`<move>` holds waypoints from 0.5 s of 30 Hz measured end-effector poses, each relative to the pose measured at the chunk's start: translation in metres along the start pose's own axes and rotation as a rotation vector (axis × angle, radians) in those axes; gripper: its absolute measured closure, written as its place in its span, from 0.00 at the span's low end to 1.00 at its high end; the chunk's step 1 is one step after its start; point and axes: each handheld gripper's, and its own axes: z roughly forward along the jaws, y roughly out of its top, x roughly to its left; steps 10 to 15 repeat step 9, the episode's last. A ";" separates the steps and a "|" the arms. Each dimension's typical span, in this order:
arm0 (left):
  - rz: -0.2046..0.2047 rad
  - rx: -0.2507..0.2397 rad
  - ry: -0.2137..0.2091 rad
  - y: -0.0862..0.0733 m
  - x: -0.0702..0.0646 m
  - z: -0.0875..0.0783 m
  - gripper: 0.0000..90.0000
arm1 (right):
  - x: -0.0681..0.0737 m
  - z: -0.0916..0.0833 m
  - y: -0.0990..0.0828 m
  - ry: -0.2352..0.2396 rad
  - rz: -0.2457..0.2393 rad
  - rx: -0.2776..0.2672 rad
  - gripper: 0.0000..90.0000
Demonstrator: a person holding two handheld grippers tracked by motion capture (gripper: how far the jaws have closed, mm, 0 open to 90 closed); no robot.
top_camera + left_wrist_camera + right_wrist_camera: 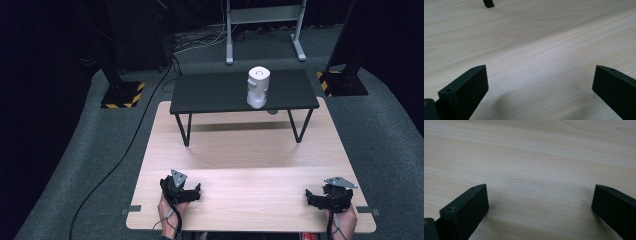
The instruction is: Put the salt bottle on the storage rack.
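Note:
A white cylindrical object (pixel 258 87), tall with a round top, stands upright on the small black table (pixel 210 95) at the back of the wooden table (pixel 245 150). My left gripper (pixel 180 189) rests near the front left edge, held by a hand. My right gripper (pixel 330 196) rests near the front right edge. In the left gripper view the left gripper (pixel 540 82) has its jaws wide apart over bare wood. The right gripper (pixel 540 201) in its own view is just as wide, with nothing between the jaws.
The black table stands on thin legs (pixel 186 131); one leg tip (pixel 488 3) is in the left gripper view. Two stands with yellow-black striped bases (pixel 121 95) flank the table on grey carpet. A black cable (pixel 125 150) runs along the floor at the left.

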 end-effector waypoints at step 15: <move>0.059 0.062 -0.021 0.011 -0.001 0.006 0.00 | 0.000 0.000 -0.001 0.000 -0.003 -0.003 0.00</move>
